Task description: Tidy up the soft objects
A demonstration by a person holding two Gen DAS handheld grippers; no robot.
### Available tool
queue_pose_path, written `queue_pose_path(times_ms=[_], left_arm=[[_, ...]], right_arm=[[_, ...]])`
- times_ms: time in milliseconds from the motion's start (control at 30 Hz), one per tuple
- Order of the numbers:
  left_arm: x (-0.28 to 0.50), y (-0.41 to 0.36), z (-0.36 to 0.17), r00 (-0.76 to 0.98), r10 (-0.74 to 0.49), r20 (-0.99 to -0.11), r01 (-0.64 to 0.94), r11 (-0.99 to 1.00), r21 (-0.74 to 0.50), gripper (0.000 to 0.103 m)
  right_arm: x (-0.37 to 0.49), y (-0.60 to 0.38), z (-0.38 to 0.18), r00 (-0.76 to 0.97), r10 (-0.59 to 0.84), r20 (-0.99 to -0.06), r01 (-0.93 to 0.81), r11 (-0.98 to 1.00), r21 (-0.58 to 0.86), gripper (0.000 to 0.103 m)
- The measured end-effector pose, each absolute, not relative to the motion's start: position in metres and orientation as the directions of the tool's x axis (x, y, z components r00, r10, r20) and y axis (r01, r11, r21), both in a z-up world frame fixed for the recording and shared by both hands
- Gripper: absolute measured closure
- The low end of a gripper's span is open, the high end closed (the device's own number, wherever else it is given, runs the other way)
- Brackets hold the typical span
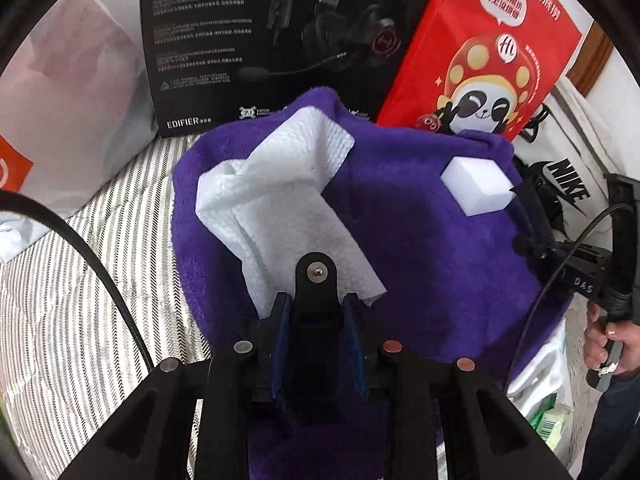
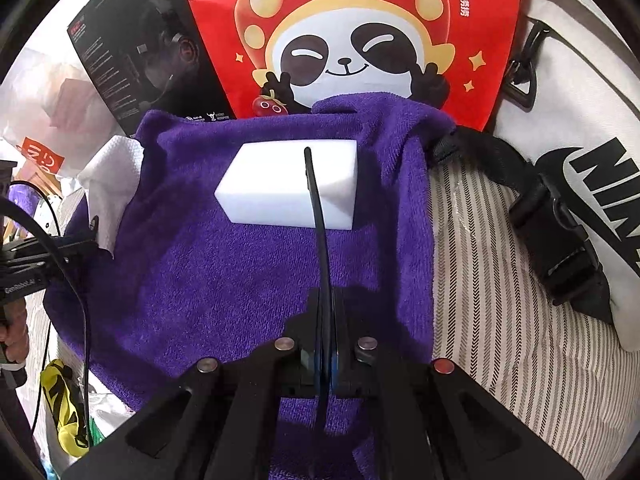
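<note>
Purple towel [image 1: 420,248] spread over a striped bed cover [image 1: 80,280], its far edge riding up against a black headset box [image 1: 260,40] and a red panda-print bag [image 1: 480,52]. On the towel: a crumpled white paper towel [image 1: 280,200] toward the left side, and a white sponge block [image 2: 288,184] toward the far right corner, the two well apart. White Nike bag [image 2: 580,160] with its black strap just beside the towel's right edge.

Left tongs [image 1: 316,312]: narrowly apart, tips low over the near end of the paper towel. A black piece sits between the blue pads; I cannot tell whether any paper is pinched. Right tongs [image 2: 326,320]: together, nothing in them, hanging over bare towel short of the sponge.

Risks as I judge them:
- The paper towel is thin and lies flat on plush pile. A narrow bite could catch towel loops along with the sheet and drag the whole cloth, which would tip the sponge off its corner.
- A pinch at one edge only may tear the paper or let it unfold in the lift.
- The right tongs are shut; pushed forward like that they would only shove the light sponge toward the red bag.
- Cables [image 2: 80,280] trail near both tools and could snag the towel edge or the Nike strap.
</note>
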State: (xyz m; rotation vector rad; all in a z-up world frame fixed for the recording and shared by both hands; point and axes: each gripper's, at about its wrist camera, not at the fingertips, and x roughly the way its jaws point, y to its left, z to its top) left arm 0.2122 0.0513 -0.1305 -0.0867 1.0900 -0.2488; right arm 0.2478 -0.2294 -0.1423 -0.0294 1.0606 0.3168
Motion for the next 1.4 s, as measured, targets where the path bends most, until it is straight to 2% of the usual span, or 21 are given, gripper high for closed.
queue_pose_path(times_ms=[200, 300, 533, 833, 933, 1067, 1167, 1300, 1400], left_arm=[[0.214, 0.046, -0.138, 0.427, -0.224, -0.876, 0.156, 0.973, -0.172, 0.077], [0.215, 0.045, -0.139, 0.425, -0.221, -0.878, 0.151, 0.973, -0.172, 0.076], [0.209, 0.043, -0.138, 0.414, -0.218, -0.884, 0.157, 0.974, -0.166, 0.065], [0.198, 0.040, -0.126, 0.424, -0.192, -0.885, 0.159, 0.978, -0.136, 0.057], [0.194, 0.039, -0.118, 0.434, -0.182, -0.882, 0.163, 0.979, -0.121, 0.050], [0.186, 0.037, -0.103, 0.457, -0.170, -0.873, 0.168, 0.980, -0.103, 0.049], [0.176, 0.036, -0.091, 0.475, -0.171, -0.863, 0.174, 0.980, -0.098, 0.045], [0.161, 0.034, -0.079, 0.495, -0.158, -0.854, 0.177, 0.981, -0.080, 0.044], [0.146, 0.036, -0.071, 0.508, -0.165, -0.846, 0.185, 0.980, -0.080, 0.039]], right_arm=[[0.246, -0.233, -0.141, 0.445, 0.259, -0.857, -0.279, 0.950, 0.142, 0.099], [0.244, -0.234, -0.140, 0.446, 0.262, -0.856, -0.284, 0.948, 0.143, 0.095], [0.239, -0.240, -0.129, 0.463, 0.264, -0.846, -0.278, 0.950, 0.144, 0.070], [0.234, -0.246, -0.111, 0.476, 0.256, -0.842, -0.276, 0.952, 0.133, 0.069], [0.228, -0.247, -0.104, 0.481, 0.259, -0.838, -0.275, 0.952, 0.137, 0.069], [0.212, -0.248, -0.092, 0.494, 0.256, -0.831, -0.274, 0.953, 0.130, 0.069], [0.194, -0.252, -0.082, 0.502, 0.255, -0.827, -0.273, 0.953, 0.128, 0.058], [0.166, -0.249, -0.072, 0.509, 0.261, -0.821, -0.285, 0.950, 0.126, 0.052], [0.145, -0.242, -0.071, 0.502, 0.262, -0.825, -0.301, 0.946, 0.117, 0.045]])
